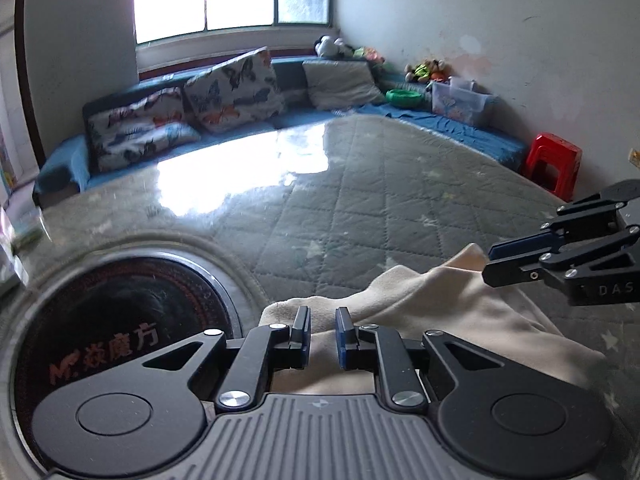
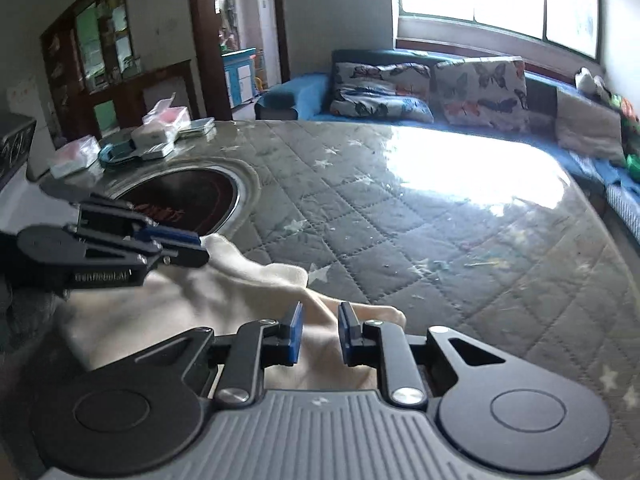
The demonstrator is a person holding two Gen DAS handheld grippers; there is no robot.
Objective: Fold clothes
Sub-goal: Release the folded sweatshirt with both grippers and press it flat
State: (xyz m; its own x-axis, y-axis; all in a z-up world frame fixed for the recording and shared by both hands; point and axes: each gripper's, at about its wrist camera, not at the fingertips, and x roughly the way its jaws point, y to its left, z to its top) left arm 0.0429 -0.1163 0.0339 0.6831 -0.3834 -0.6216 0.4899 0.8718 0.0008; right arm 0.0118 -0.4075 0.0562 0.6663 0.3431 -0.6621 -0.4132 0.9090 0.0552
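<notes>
Quilted grey cloth with pale stars covers the surface (image 1: 360, 208) under a glossy sheet. At near left a round black hob (image 1: 120, 320) carries red writing, an "M" followed by Chinese characters. One cream garment (image 1: 440, 304) lies bunched at the near edge. Both grippers tilt downward over it. The left gripper (image 1: 322, 316) and the right gripper (image 2: 320, 312), marked "DAS", each have fingers nearly together, pinching a raised edge of the garment. Two butterfly cushions (image 1: 236, 88) lean on the far blue sofa.
</notes>
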